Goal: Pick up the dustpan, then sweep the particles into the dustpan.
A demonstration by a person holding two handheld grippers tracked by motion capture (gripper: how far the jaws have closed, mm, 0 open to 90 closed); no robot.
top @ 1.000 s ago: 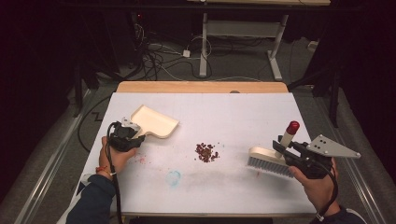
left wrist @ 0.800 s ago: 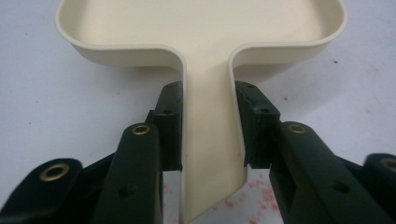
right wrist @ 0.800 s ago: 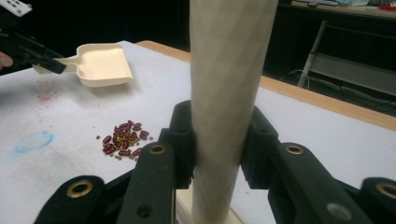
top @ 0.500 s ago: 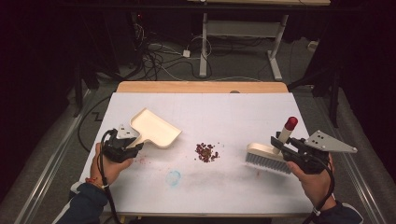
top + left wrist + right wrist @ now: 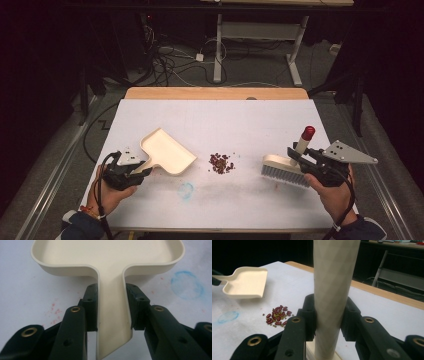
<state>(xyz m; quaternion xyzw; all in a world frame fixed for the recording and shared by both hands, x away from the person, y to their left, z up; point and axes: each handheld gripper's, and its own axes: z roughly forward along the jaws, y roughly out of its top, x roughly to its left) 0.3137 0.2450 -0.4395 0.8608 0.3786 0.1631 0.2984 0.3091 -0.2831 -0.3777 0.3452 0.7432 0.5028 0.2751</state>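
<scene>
Left gripper (image 5: 145,171): clamps dustpan (image 5: 167,152) handle, left of beans (image 5: 221,163) | Right gripper (image 5: 295,155): clamps brush (image 5: 285,170) handle, bristles on table (image 5: 240,125) | Change: dustpan nearer the beans, brush unmoved.

We're looking at a lab or test room here, dim and dark all round. A white-covered table (image 5: 220,125) sits under the light, its wooden edge (image 5: 215,93) showing at the far side. Behind it, loose cables (image 5: 170,62) sprawl over grey carpet (image 5: 250,70), and the white metal legs of another desk (image 5: 220,50) stand there.
</scene>
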